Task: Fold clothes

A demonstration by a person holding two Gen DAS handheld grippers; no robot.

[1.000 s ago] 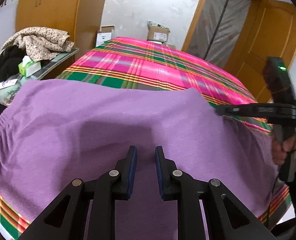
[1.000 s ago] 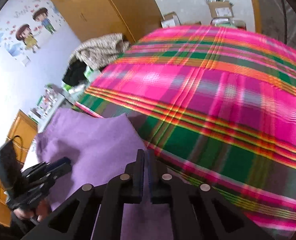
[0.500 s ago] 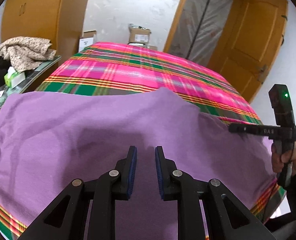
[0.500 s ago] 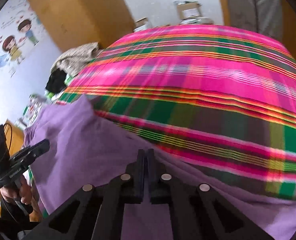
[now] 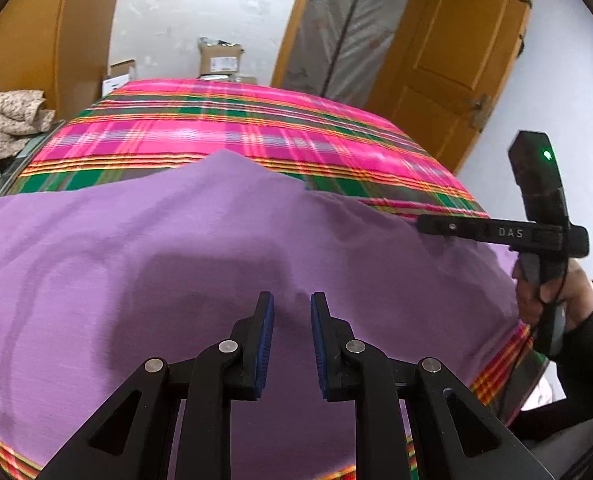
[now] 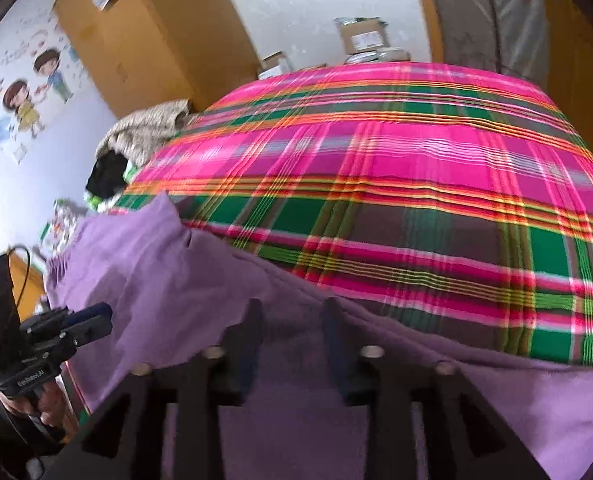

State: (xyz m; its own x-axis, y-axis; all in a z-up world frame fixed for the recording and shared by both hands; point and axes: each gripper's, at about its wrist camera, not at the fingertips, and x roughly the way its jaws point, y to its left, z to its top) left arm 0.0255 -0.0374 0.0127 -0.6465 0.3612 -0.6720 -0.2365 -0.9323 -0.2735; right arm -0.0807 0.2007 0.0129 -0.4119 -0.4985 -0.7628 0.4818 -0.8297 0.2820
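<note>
Plaid bed (image 5: 256, 128), purple garment (image 5: 176, 248) spread, both jaws apart, cartoon wall sticker (image 6: 28, 96) only in right view.

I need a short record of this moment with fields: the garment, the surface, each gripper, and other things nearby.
garment: purple garment, spread on the bed
surface: plaid bedspread, pink and green
left gripper: open, over the garment
right gripper: open, at the garment's edge
nearby: heap of clothes beside the bed; cardboard boxes by the wall
</note>
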